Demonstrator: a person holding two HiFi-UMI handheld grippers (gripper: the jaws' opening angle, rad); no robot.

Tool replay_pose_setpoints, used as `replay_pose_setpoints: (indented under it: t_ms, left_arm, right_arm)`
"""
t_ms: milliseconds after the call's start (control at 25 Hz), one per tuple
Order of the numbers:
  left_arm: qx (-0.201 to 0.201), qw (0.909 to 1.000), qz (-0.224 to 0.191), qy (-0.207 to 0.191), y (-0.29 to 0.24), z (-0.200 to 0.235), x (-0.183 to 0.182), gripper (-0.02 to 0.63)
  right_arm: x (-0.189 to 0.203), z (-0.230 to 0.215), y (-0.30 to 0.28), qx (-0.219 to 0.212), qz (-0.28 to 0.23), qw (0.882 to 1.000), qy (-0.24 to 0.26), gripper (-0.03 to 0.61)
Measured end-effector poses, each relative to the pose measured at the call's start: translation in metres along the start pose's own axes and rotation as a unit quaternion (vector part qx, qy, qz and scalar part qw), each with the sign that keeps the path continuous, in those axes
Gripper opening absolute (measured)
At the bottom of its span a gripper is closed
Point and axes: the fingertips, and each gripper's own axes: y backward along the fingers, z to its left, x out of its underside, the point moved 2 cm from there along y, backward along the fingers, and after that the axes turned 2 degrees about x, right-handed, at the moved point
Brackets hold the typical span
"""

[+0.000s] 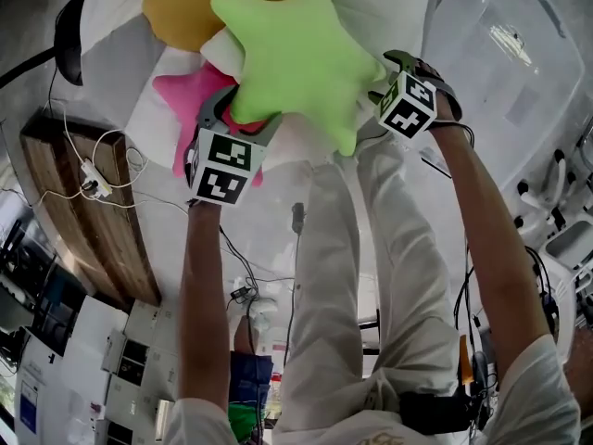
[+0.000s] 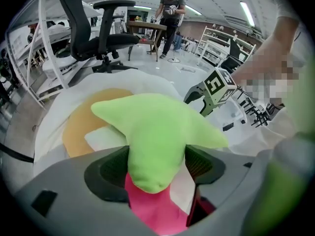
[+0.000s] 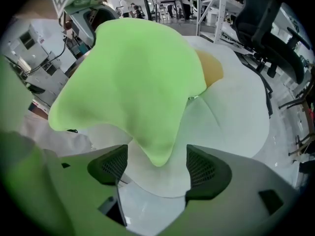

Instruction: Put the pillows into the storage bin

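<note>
both tongs point steeply down at the green star, which lies on top of the pillow heap, one tong at each side of it. the left gripper is at the star's lower left arm. in the left gripper view that arm runs straight down the gap and fills it, touching both pads, but i see no pinch in the stuffing. so i read those jaws as wide and not yet biting. the pink star lies right under the green star and shows below its tip between the same jaws.

the right gripper is at the star's right-hand arm. its jaws are wide too. only the tip of the arm hangs between the pads, with bare gaps on both sides, so nothing is held there.

a yellow pillow and a white pillow lie beyond the green star. the clear bin, as i take it, is off to the star's right, past the right gripper.

the move ahead turns on the two arms lying along each jaw line. the left is deeper onto its arm, so i judge it can close first. the right needs to go further down its arm. my worry is the left catching the pink star as well.
</note>
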Motion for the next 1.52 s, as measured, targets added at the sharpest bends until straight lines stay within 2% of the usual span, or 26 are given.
replay_pose_setpoints:
  t_ms: [640, 960, 1200, 1520]
  left_arm:
    - [0.037, 0.9992, -0.014, 0.007, -0.009, 0.006, 0.006, 0.330]
    - [0.045, 0.9988, -0.019, 0.008, -0.015, 0.010, 0.008, 0.325]
    - [0.048, 0.9987, -0.013, 0.010, -0.014, 0.009, 0.007, 0.325]
    - [0.050, 0.9986, -0.013, 0.009, -0.012, 0.008, 0.005, 0.322]
  right_arm:
    - [-0.014, 0.003, -0.044, 0.014, -0.011, 0.998, 0.056, 0.368]
    - [-0.017, 0.000, -0.053, 0.005, -0.005, 0.998, 0.055, 0.374]
    - [-0.016, 0.002, -0.051, 0.015, -0.002, 0.998, 0.057, 0.322]
    - [-0.016, 0.002, -0.048, 0.016, 0.002, 0.998, 0.055, 0.299]
